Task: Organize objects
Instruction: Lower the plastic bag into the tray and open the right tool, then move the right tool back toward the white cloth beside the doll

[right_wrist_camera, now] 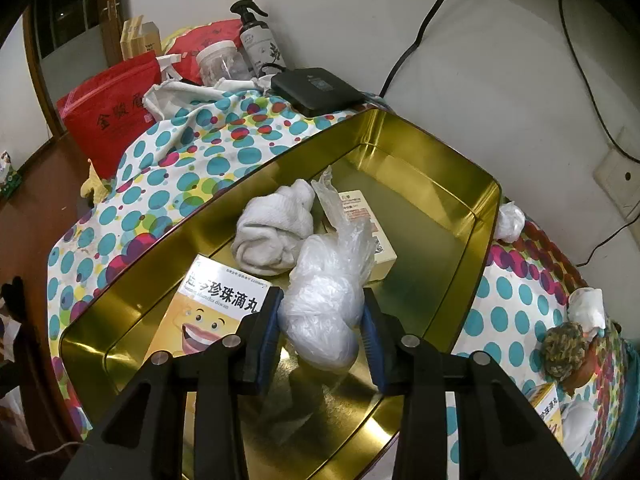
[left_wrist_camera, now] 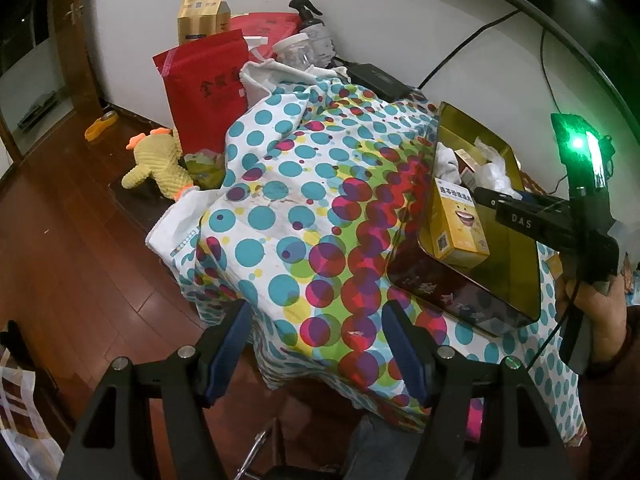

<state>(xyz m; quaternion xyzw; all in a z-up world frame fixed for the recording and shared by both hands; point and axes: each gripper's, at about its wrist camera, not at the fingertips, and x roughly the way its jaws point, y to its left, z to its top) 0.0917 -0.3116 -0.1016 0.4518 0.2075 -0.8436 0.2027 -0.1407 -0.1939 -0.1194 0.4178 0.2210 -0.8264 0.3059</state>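
- right gripper (right_wrist_camera: 322, 334) over the tin (right_wrist_camera: 476, 216), pads on both sides of a crumpled plastic bag (right_wrist_camera: 320, 312), gripping it (jaws narrow, bag squeezed between them)
- bag hangs just above the tin floor, its loose end trailing up over a small white box (right_wrist_camera: 366, 216)
- inside the tin: rolled white cloth (right_wrist_camera: 276, 232) touching the bag, yellow box (right_wrist_camera: 208, 308) with a cartoon smile lying at the near-left corner
- from the left wrist view that yellow box (left_wrist_camera: 456, 224) leans on the tin's left wall
- left gripper (left_wrist_camera: 316, 344) wide open, nothing between the fingers, hovering over the dotted cloth (left_wrist_camera: 280, 200) near the table's front edge
- tin sits on the dotted cloth, right side of the table
- back of table: black box (right_wrist_camera: 316, 90), spray bottle (right_wrist_camera: 258, 36), clear jar (right_wrist_camera: 218, 62), red pouch (right_wrist_camera: 108, 120)
- right of the tin, on the cloth: two white wads (right_wrist_camera: 510, 222), a rope ball (right_wrist_camera: 564, 354)
- yellow plush (left_wrist_camera: 160, 168) on the floor, left of the table
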